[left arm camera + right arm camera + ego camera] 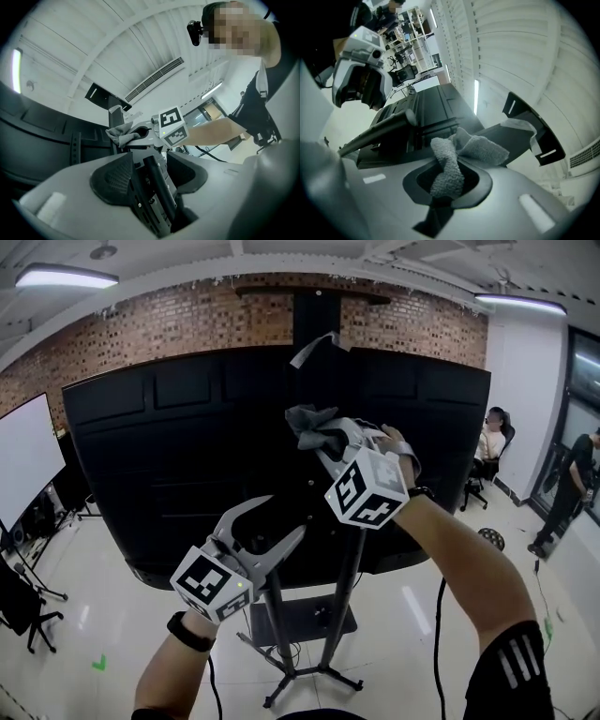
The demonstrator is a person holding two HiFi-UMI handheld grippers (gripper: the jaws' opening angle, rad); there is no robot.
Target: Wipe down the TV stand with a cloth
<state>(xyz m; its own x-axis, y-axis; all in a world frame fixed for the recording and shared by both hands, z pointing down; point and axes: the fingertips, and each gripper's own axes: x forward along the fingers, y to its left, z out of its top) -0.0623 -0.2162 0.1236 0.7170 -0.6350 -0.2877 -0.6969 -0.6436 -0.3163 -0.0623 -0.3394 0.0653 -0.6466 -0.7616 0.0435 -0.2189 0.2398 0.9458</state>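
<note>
Fingers of right gripper clenched on cloth | left gripper released | black TV stand, brick wall, white floor

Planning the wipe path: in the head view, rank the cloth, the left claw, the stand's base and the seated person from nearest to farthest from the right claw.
1. cloth, clamped in the right claw itself.
2. left claw, lower left, open.
3. stand's base, down low, centre.
4. seated person, far right background.
</note>
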